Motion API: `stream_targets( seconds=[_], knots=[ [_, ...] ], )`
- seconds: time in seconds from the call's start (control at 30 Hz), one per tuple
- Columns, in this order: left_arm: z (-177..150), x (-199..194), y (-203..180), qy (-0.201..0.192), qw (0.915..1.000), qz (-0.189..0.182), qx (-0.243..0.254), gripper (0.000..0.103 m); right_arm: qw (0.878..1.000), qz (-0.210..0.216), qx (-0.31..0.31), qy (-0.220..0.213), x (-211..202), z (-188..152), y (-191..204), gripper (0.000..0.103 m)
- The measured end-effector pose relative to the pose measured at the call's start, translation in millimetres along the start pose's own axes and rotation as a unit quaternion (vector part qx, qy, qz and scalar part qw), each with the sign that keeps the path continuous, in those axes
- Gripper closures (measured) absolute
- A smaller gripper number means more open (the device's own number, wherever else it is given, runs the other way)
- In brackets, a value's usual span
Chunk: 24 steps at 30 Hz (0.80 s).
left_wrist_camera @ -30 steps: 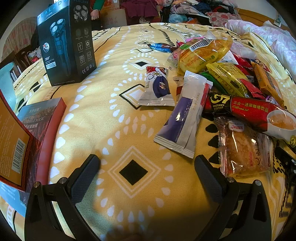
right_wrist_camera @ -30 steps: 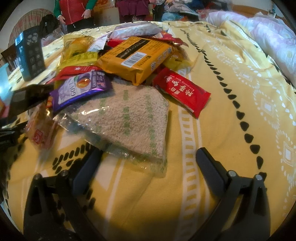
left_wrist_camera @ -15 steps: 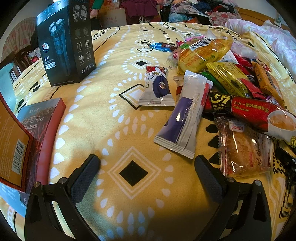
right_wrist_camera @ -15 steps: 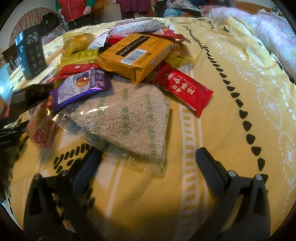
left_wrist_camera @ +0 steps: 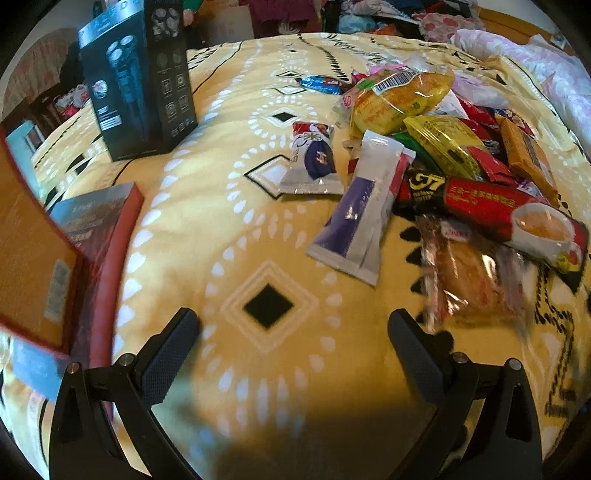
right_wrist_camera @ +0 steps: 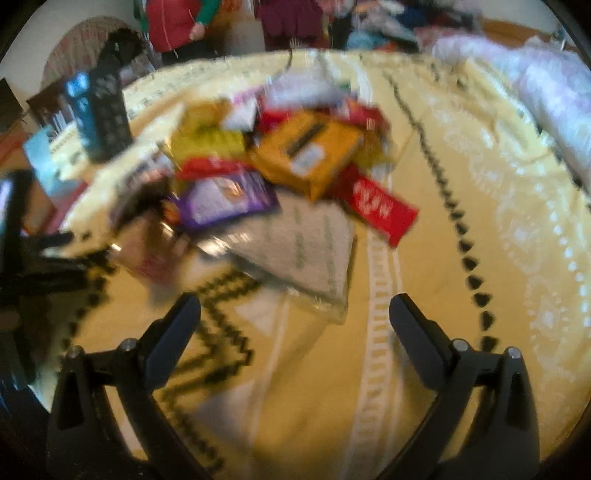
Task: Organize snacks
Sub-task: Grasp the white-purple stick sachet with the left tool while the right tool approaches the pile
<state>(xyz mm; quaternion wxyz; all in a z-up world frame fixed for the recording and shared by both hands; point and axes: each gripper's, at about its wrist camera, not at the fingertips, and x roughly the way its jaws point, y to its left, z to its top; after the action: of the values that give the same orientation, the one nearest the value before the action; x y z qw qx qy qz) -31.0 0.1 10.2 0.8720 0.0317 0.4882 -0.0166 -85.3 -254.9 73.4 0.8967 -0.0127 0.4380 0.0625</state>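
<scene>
A heap of snack packets lies on a yellow patterned blanket (left_wrist_camera: 207,221). In the left wrist view I see a purple-and-white sachet (left_wrist_camera: 360,218), a small blue-and-white packet (left_wrist_camera: 314,162), a red coffee pack (left_wrist_camera: 491,210), a clear-wrapped pastry (left_wrist_camera: 476,273) and yellow bags (left_wrist_camera: 402,99). My left gripper (left_wrist_camera: 293,350) is open above bare blanket, short of the sachet. The right wrist view is blurred: a clear bag of pale grains (right_wrist_camera: 310,243), a purple packet (right_wrist_camera: 229,199), an orange pack (right_wrist_camera: 314,151), a red packet (right_wrist_camera: 380,206). My right gripper (right_wrist_camera: 295,336) is open, just short of the grain bag.
A tall black shaver box (left_wrist_camera: 140,81) stands at the back left. A dark red flat box (left_wrist_camera: 92,229) and an orange-brown carton (left_wrist_camera: 26,258) lie at the left edge. Pink bedding (right_wrist_camera: 554,99) lies at the far right. A person in red (right_wrist_camera: 173,22) stands behind the bed.
The right gripper has pulled back and risen, so the snack heap looks farther away and blurred. The left gripper has shifted slightly, and the pastry packet looks blurred. Both stay open.
</scene>
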Motion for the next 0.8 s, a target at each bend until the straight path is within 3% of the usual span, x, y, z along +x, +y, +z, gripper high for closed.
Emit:
stream_targets(
  seconds=[0.1, 0.27, 0.4, 0.53, 0.67, 0.8],
  knots=[
    [-3, -22, -4, -0.018, 0.9997, 0.016, -0.006, 0.000, 0.999, -0.010, 0.018, -0.029, -27, 4, 4, 0.000],
    [-10, -79, -26, -0.088, 0.9954, 0.036, 0.008, 0.000, 0.996, -0.022, 0.012, -0.083, -62, 11, 22, 0.000],
    [-7, -115, -42, -0.123, 0.9920, 0.018, 0.019, 0.000, 0.993, -0.020, 0.004, -0.119, -85, 17, 31, 0.000],
    [1, -138, -53, -0.129, 0.9912, -0.008, 0.025, 0.000, 0.990, -0.019, 0.005, -0.138, -105, 21, 31, 0.000],
    [13, -143, -64, -0.129, 0.9901, -0.040, 0.036, 0.000, 0.986, -0.031, 0.005, -0.162, -125, 21, 28, 0.000],
    [16, -136, -50, -0.100, 0.9898, -0.100, 0.013, 0.000, 0.986, -0.033, 0.007, -0.165, -134, 14, 18, 0.000]
  ],
)
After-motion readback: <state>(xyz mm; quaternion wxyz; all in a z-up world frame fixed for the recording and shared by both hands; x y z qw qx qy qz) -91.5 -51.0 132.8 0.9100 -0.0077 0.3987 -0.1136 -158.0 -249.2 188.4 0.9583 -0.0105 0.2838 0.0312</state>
